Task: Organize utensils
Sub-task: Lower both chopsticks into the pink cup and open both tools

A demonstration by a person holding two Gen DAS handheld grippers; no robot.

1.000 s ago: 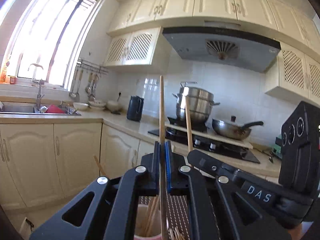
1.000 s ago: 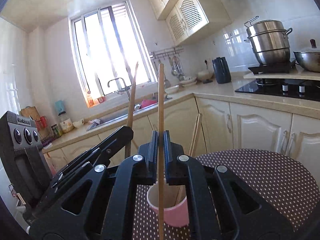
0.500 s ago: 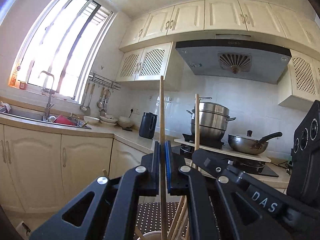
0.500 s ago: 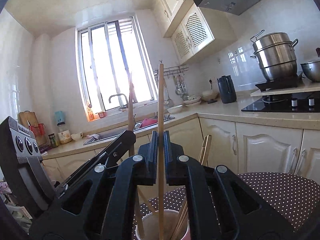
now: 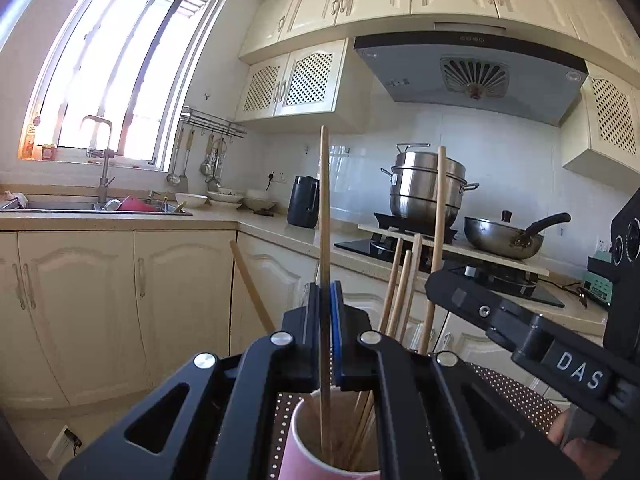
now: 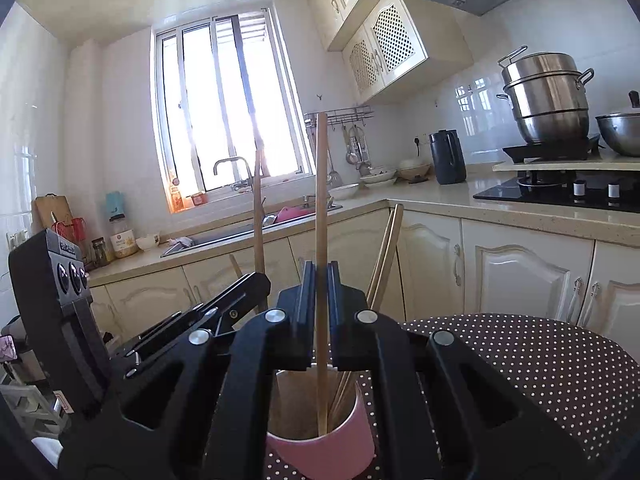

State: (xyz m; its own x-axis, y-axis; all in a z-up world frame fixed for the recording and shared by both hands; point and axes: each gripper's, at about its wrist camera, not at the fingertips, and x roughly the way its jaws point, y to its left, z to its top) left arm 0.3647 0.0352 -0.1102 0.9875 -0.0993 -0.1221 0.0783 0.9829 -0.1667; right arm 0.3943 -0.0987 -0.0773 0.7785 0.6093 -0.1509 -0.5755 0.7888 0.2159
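Note:
A pink cup (image 5: 304, 444) (image 6: 320, 452) stands on a brown polka-dot table (image 6: 540, 364) right under both grippers. My left gripper (image 5: 325, 300) is shut on an upright wooden chopstick (image 5: 324, 208) whose lower end is inside the cup. My right gripper (image 6: 321, 280) is shut on another upright chopstick (image 6: 321, 184), its lower end also inside the cup. Several more chopsticks (image 5: 400, 288) (image 6: 386, 252) lean in the cup. The right gripper shows in the left wrist view (image 5: 520, 328), and the left gripper in the right wrist view (image 6: 224, 304).
Kitchen counter (image 5: 248, 220) and cream cabinets (image 5: 120, 312) behind. A sink (image 6: 248, 232) lies under the window. A black kettle (image 5: 303, 202), a steel steamer pot (image 5: 426, 190) and a pan (image 5: 504, 236) stand on the stove.
Both grippers have come down with their chopsticks, so the lower ends now sit deeper in the pink cup. Both views have tilted downward, showing more of the cup.

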